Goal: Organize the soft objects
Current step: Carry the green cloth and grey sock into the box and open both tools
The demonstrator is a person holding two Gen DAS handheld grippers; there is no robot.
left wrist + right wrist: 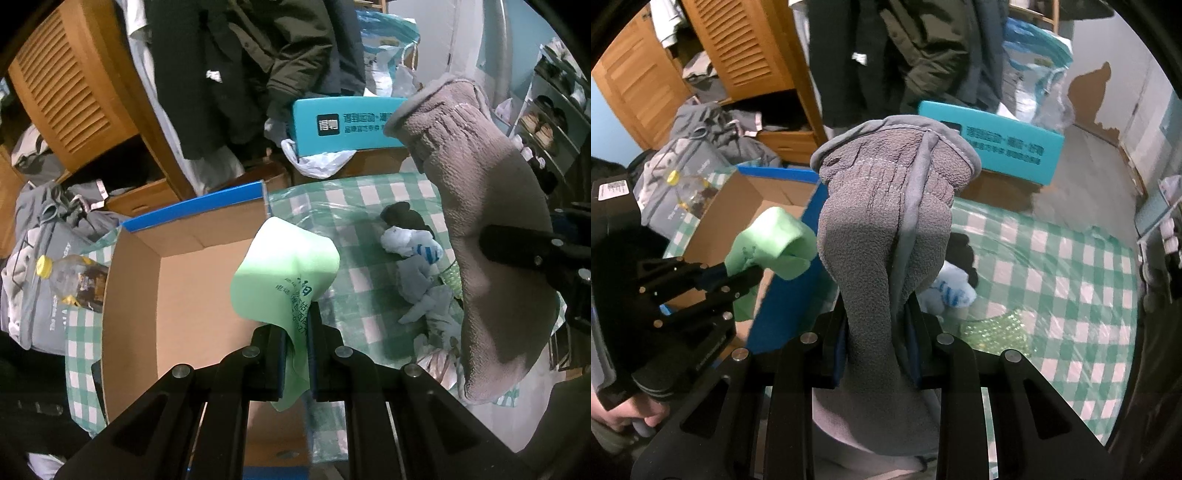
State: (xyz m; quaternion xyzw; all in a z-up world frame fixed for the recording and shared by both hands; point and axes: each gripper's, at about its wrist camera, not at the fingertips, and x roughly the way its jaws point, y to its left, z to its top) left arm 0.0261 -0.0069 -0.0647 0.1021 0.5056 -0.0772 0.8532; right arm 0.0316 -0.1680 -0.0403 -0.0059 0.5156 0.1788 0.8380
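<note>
Left hand-held gripper point(297, 343): jaws pressed together on a light green cloth point(284, 273) printed with dark green characters, which stands up out of the jaws and droops over the open cardboard box point(177, 295) with blue-edged flaps. Right hand-held gripper point(877, 332): jaws pinching a grey fleece glove point(882, 221) near its middle, cuff uppermost, the rest hanging below the jaws; in the left wrist view the same glove appears at the right, clamped by one black finger point(517, 247). Worktop point(1071, 251): covered by a green-and-white checked cloth under clear plastic. On it, beside the box, lies a small heap of soft items: a black piece point(404, 218), a white sock with blue stripes point(410, 245) and pale blue fabric point(424, 291). A clear bottle with a yellow cap point(70, 275) lies left of the box; a teal carton point(347, 125) stands behind the worktop.
</note>
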